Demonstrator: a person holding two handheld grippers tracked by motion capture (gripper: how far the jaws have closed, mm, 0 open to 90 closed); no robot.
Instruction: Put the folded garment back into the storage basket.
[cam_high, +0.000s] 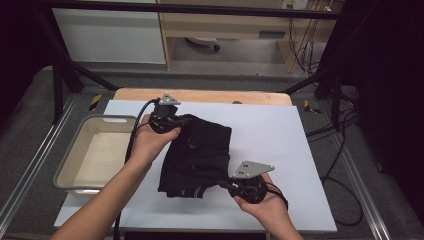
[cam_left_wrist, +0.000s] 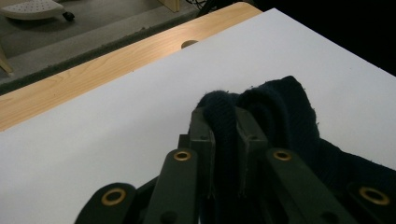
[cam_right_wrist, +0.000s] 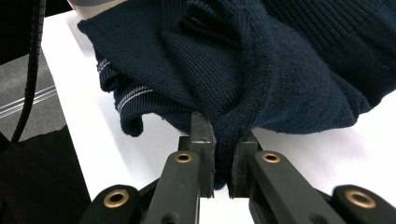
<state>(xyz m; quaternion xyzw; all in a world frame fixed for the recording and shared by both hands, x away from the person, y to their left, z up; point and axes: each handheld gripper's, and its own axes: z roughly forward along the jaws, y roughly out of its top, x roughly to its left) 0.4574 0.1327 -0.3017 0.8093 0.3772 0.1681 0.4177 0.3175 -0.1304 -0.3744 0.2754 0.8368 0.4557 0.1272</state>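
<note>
Right gripper (cam_high: 231, 184) near the desk's front edge and left gripper (cam_high: 172, 121) toward its back edge each pinch the dark sweater (cam_high: 197, 152), jaws clamped on knit folds, apparently to lift it evenly.

Bare forearms, no sleeves. Left gripper (cam_high: 176, 120) and right gripper (cam_high: 231, 183) both black, each topped by a grey three-cornered plate dotted with small holes. Black cables trailing from each, ribbed in the right gripper view. Dark linkage arms with brass-ringed pivots; flat, squared black pads (cam_right_wrist: 201, 140) at the jaw tips.
</note>
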